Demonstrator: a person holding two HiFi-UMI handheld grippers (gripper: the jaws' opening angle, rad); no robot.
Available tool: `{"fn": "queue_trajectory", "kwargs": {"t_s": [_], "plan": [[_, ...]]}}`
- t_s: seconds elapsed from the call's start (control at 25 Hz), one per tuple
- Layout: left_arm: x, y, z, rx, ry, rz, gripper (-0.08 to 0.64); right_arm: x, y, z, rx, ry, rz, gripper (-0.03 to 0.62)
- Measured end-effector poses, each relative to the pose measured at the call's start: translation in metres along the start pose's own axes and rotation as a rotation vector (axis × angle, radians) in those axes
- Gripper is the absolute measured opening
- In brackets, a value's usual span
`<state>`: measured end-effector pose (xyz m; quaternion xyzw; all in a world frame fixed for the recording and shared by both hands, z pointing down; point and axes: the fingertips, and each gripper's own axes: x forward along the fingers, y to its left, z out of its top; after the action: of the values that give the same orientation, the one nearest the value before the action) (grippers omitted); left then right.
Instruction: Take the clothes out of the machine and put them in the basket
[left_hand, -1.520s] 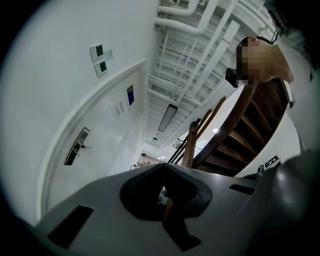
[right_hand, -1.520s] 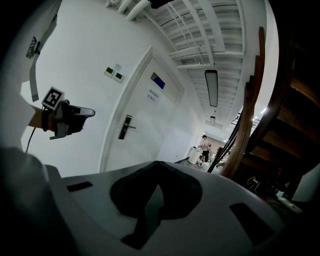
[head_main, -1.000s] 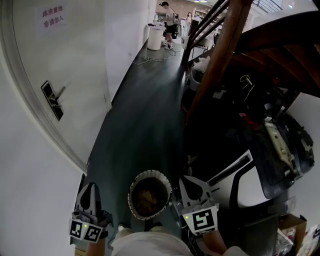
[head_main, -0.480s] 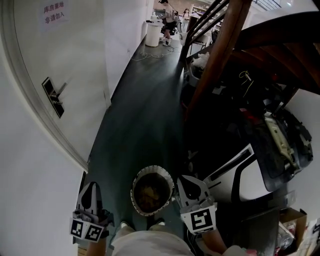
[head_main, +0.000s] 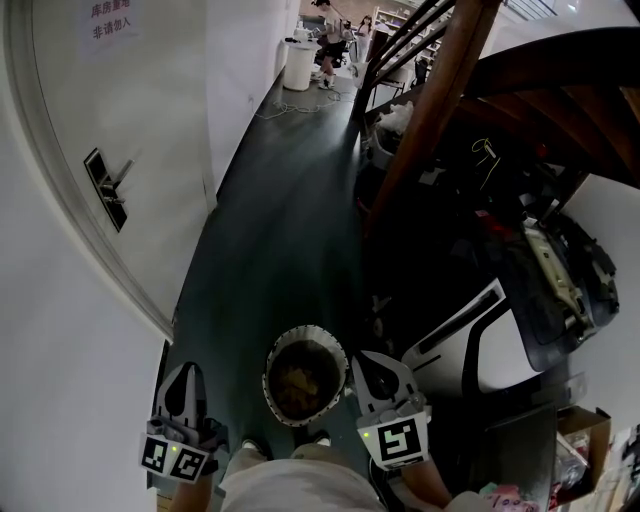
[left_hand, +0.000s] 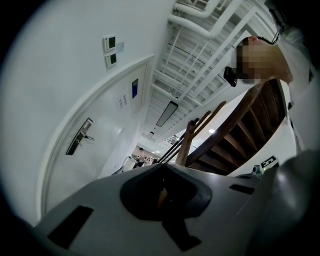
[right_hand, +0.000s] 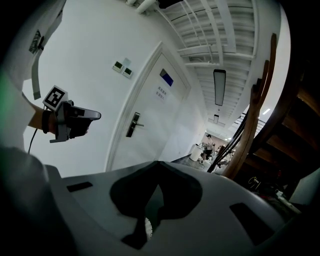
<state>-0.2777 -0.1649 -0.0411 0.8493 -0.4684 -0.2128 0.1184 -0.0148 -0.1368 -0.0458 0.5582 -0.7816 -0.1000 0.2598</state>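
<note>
A round basket (head_main: 283, 347) with a white rim stands on the dark floor just in front of me, with brownish clothes (head_main: 303, 382) inside it. My left gripper (head_main: 186, 368) hangs to the left of the basket, shut and empty; its jaws (left_hand: 161, 167) meet at the tip. My right gripper (head_main: 362, 357) is close to the basket's right rim, also shut with nothing in it (right_hand: 159, 162). The left gripper (right_hand: 75, 120) shows in the right gripper view too, against the white wall. A white machine (head_main: 490, 350) with black trim stands at the right.
A white door with a lever handle (head_main: 105, 185) lines the left wall. A wooden staircase (head_main: 440, 100) rises at the right, with dark clutter under it. A cardboard box (head_main: 580, 430) sits at lower right. People (head_main: 328, 25) stand far down the corridor.
The whole view has shifted slightly: the basket lies a bit higher in the picture, and the right gripper stands nearer its rim. Both grippers stay shut.
</note>
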Motion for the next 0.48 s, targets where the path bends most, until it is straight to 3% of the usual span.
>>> {"fn": "queue_trajectory", "kwargs": {"t_s": [0.48], "plan": [[-0.0061, 0.0022, -0.0031, -0.008, 0.008, -0.001, 0.014, -0.0024, 0.0074, 0.0078, 0.013, -0.023, 0.011, 0.011]]}}
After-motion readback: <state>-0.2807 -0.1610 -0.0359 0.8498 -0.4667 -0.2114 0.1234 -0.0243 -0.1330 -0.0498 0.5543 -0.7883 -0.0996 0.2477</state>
